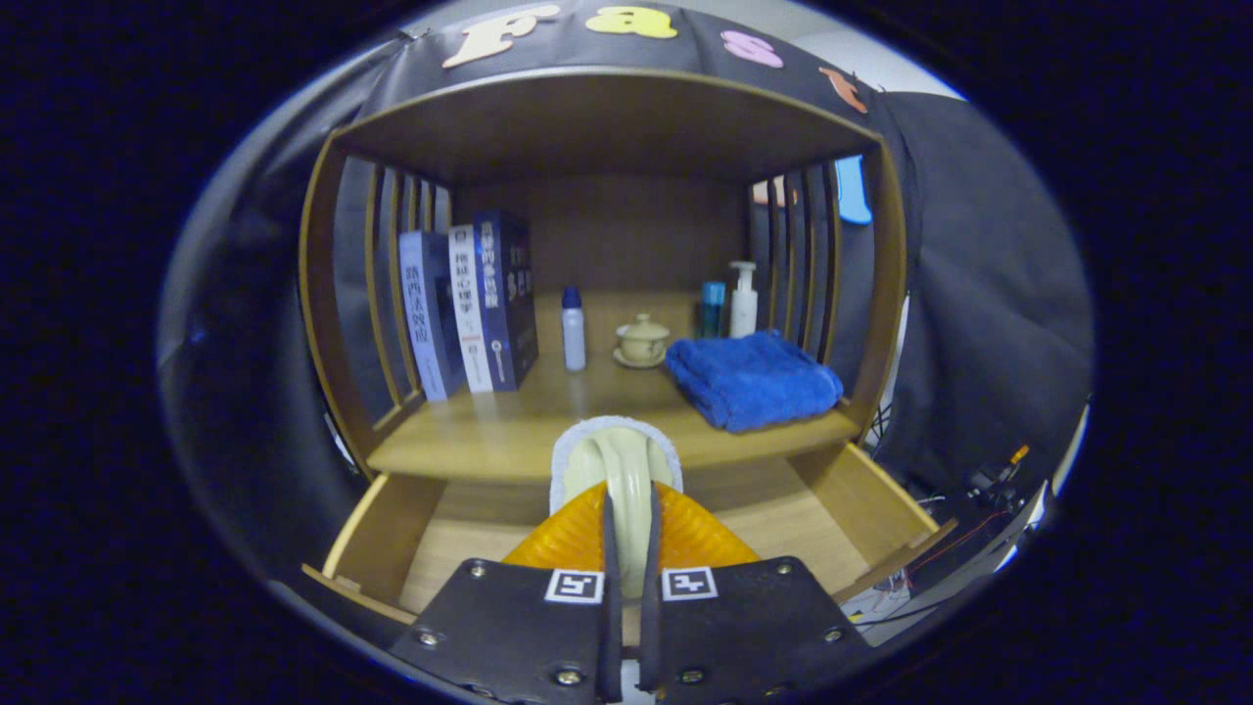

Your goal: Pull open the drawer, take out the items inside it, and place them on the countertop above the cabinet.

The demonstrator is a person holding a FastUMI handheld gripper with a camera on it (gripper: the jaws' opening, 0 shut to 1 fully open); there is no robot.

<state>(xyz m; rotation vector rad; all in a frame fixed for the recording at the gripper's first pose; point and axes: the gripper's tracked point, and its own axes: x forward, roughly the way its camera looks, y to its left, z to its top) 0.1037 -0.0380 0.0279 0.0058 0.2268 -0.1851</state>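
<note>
My gripper (629, 519) is shut on the cream handle of an orange ribbed brush (700, 534) with a white fluffy pad (573, 446) at its far end. The handle runs between both black fingers (610, 548). The brush hangs over the pulled-out wooden drawer (822, 519), just below the front edge of the countertop (489, 436). What I can see of the drawer's floor beside the brush is bare wood; the brush and my gripper hide its middle.
On the countertop stand several books (470, 308) at the left, a small white bottle (574, 333), a lidded teacup on a saucer (641, 341), a folded blue towel (752, 380), and a blue tube (712, 308) and pump bottle (743, 299) behind it. Slatted sides (387, 294) and a top board enclose the shelf. Cables (979, 490) lie to the right.
</note>
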